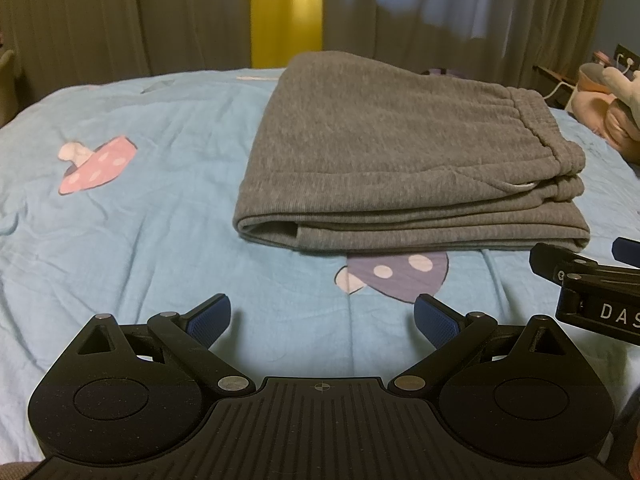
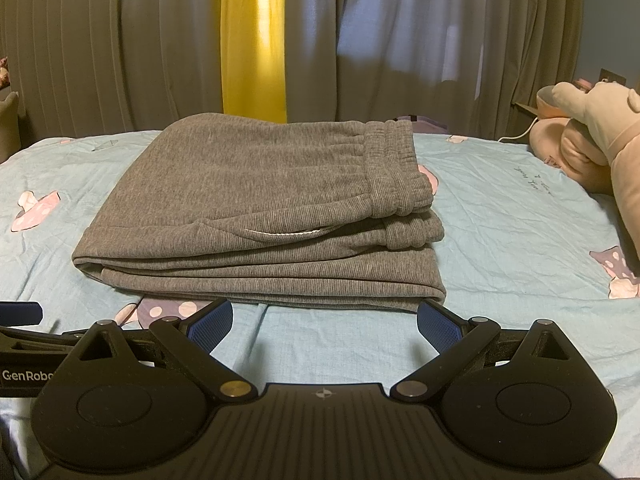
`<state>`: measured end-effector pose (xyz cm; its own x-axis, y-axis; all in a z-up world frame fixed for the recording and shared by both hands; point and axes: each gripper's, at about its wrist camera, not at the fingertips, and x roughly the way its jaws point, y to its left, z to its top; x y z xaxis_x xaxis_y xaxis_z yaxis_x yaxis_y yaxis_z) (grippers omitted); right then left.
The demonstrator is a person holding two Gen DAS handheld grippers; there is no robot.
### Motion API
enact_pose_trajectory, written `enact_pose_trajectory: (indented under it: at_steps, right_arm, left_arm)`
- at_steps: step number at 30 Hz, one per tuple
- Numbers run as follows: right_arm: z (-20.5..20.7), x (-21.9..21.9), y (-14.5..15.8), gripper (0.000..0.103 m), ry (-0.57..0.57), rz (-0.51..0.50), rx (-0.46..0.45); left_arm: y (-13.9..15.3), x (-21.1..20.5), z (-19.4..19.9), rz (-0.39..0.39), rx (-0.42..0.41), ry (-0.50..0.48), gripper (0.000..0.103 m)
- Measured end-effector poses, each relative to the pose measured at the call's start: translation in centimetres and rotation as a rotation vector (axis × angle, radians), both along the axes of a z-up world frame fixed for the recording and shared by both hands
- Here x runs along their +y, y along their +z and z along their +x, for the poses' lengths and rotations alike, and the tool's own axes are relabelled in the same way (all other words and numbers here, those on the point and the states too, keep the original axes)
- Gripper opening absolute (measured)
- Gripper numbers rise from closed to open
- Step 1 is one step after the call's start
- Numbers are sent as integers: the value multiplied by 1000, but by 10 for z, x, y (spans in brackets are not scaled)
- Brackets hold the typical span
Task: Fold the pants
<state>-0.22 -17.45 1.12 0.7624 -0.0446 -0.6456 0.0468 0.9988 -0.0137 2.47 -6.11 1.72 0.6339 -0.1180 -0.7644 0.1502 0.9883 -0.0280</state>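
both tools sit on my near side of the pants (image 1: 404, 160), spread wide with nothing between the blue pads. my left tool (image 1: 322, 320) hangs over the blue mushroom-print bedsheet (image 1: 152, 216), apart from the pants' near folded edge. my right tool (image 2: 324, 322) is close to that same edge, its right pad just beside the pants' near right corner. the grey pants lie folded in a flat stack on the bedsheet, waistband (image 2: 394, 168) on top toward the right. beyond the pants hang curtains (image 2: 120, 48); to the right of the pants lies a plush toy (image 2: 592, 136).

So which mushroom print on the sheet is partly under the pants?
The purple one at the near edge of the pants, its cap tucked beneath the fold. The pink one lies uncovered, off to the left.
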Motion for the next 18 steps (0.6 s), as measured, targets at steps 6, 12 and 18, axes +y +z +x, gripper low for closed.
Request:
enact_pose_trajectory:
  at_steps: [6, 12, 18]
  right_arm:
    - [0, 0, 1, 99, 0, -4, 1]
    - [1, 0, 1, 99, 1, -5, 4]
    - [0, 0, 1, 99, 1, -6, 2]
  left_arm:
    - [1, 0, -1, -3, -5, 0, 101]
    - [2, -1, -2, -7, -9, -6, 101]
    - [2, -1, -2, -7, -8, -7, 101]
